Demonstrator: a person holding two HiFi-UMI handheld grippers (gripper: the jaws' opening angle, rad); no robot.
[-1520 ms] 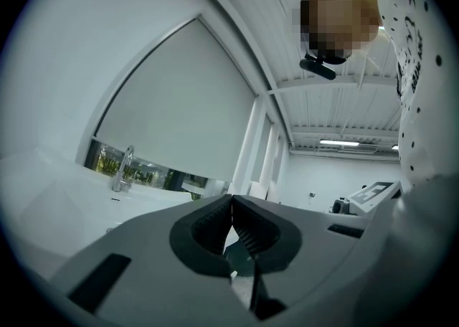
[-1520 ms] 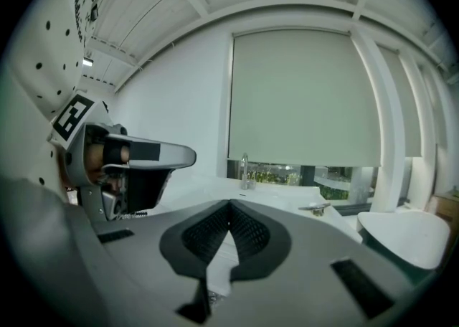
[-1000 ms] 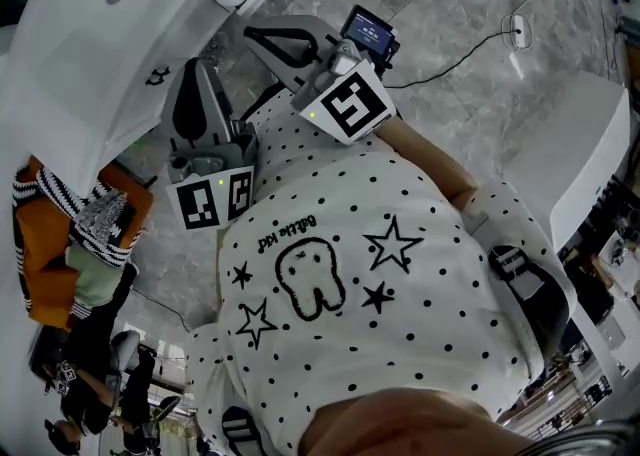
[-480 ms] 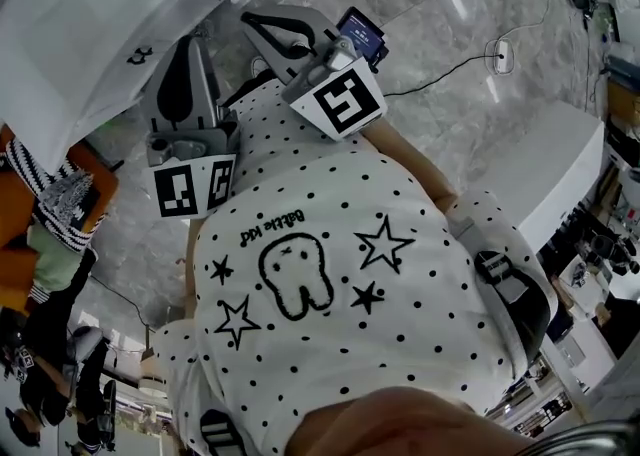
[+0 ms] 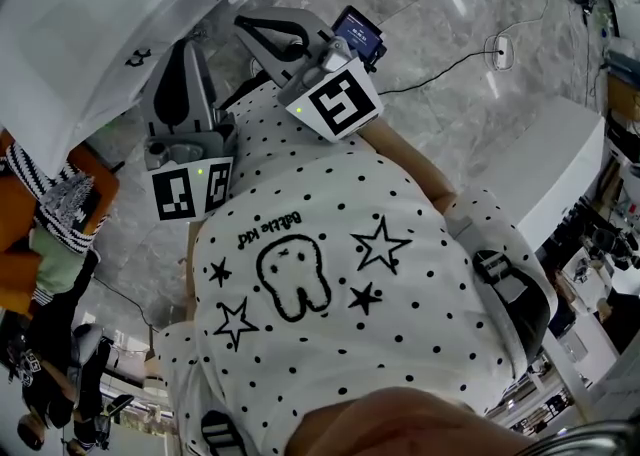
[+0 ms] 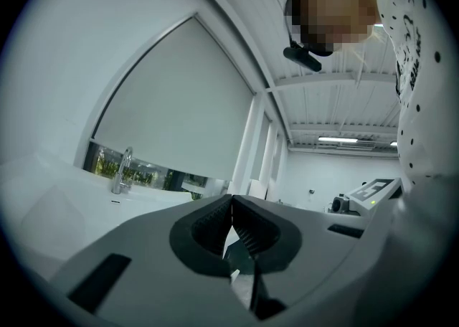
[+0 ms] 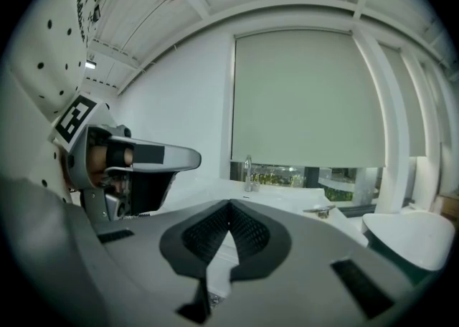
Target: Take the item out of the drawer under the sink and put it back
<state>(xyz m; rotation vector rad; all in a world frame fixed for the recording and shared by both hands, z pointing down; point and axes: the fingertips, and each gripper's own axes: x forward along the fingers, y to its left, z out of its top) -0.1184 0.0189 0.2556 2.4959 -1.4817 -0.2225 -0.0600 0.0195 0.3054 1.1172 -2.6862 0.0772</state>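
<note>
No drawer and no item from it shows in any view. The white sink (image 5: 70, 34) fills the head view's top left, and its faucet (image 6: 122, 170) (image 7: 248, 173) stands beyond both sets of jaws. My left gripper (image 5: 190, 46) is held level in front of my dotted shirt, pointing at the sink; its jaws (image 6: 231, 201) are shut with nothing between them. My right gripper (image 5: 242, 24) sits just to its right, and its jaws (image 7: 229, 207) are also shut and empty. Each gripper shows in the other's view: the left gripper (image 7: 133, 164) and the right one's marker cube (image 6: 369, 192).
Orange and striped cloths (image 5: 45, 214) lie at the left below the sink edge. A cable runs to a socket (image 5: 497, 48) on the marble floor. A white cabinet (image 5: 560, 169) stands at the right. A second white basin (image 7: 409, 236) sits right of the faucet.
The head camera's framing shifted a little between the oldest frame and now. Both grippers keep their places in front of the sink and stay shut.
</note>
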